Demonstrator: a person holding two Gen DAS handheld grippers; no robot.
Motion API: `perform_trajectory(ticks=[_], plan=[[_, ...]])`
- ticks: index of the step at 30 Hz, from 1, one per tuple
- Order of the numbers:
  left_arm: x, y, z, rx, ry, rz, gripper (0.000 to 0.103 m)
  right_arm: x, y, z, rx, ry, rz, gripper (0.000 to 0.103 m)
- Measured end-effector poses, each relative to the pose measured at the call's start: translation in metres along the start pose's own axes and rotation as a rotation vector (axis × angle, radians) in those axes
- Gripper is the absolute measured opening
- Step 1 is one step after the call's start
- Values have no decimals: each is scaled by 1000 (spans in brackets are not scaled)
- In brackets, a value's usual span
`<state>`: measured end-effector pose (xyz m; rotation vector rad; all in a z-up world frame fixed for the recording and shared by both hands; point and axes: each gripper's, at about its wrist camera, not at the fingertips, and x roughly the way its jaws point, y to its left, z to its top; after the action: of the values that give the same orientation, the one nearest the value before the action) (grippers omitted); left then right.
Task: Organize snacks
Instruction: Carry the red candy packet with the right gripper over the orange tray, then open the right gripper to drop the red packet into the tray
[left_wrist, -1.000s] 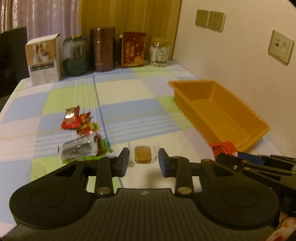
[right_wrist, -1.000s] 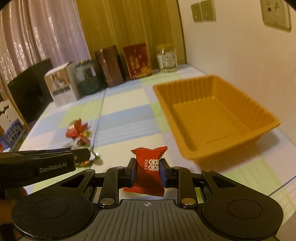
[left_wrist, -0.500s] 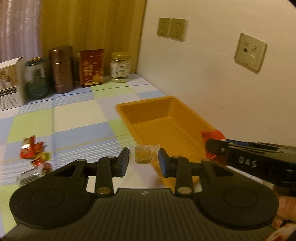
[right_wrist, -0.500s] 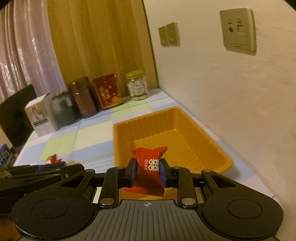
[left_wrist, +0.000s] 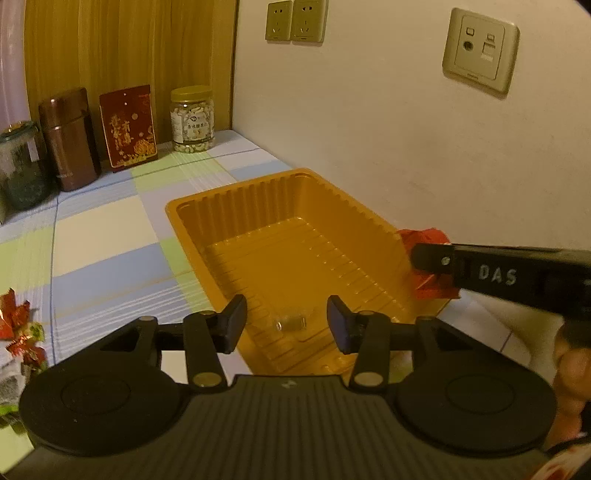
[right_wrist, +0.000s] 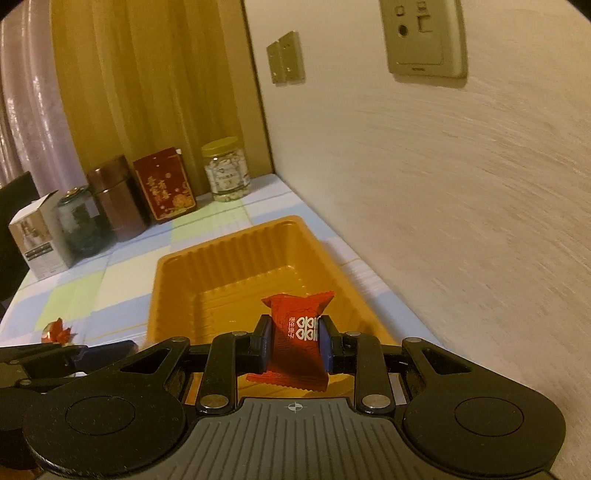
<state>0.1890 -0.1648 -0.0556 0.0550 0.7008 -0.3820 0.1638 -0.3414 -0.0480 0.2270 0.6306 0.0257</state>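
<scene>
An orange plastic tray (left_wrist: 236, 192) lies on the checked tablecloth by the wall; it also shows in the right wrist view (right_wrist: 184, 258). My left gripper (left_wrist: 286, 323) is open above the tray's near end. A small clear-wrapped brown candy (left_wrist: 291, 324) lies on the tray floor below it. My right gripper (right_wrist: 293, 341) is shut on a red snack packet (right_wrist: 299, 343) and holds it over the tray's near right edge; the packet also shows in the left wrist view (left_wrist: 424, 236). Several loose snacks (left_wrist: 18, 332) lie on the cloth at the left.
At the back of the table stand a brown canister (left_wrist: 68, 140), a red box (left_wrist: 127, 127), a clear jar with a yellow lid (left_wrist: 192, 120), a dark glass jar (left_wrist: 18, 166) and a white carton (right_wrist: 37, 240). The wall (left_wrist: 369, 129) runs close along the tray's right side.
Both grippers have moved right, from the loose snacks to above the tray. My left gripper has opened and the clear-wrapped candy has dropped into the tray. The right still holds the red packet.
</scene>
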Motion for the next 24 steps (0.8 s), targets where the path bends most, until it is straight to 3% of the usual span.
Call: perform_trajectory(ticks=[16, 19, 21, 22, 23, 24], plan=[[-38, 39, -20, -131, -13, 72, 46, 11, 15, 2, -15, 29, 74, 27], [-44, 42, -22, -148, -17, 76, 51, 16, 17, 5, -11, 26, 95, 27], [-48, 44, -24, -161, -18, 82, 53, 21, 18, 6, 1, 42, 108, 37], [-50, 45, -25, -164, -18, 87, 53, 21, 16, 7, 15, 43, 111, 58], [-53, 46, -26, -167, -19, 93, 53, 19, 14, 6, 31, 33, 114, 70], [-56, 47, -28, -170, -22, 98, 54, 17, 13, 7, 38, 22, 116, 70]])
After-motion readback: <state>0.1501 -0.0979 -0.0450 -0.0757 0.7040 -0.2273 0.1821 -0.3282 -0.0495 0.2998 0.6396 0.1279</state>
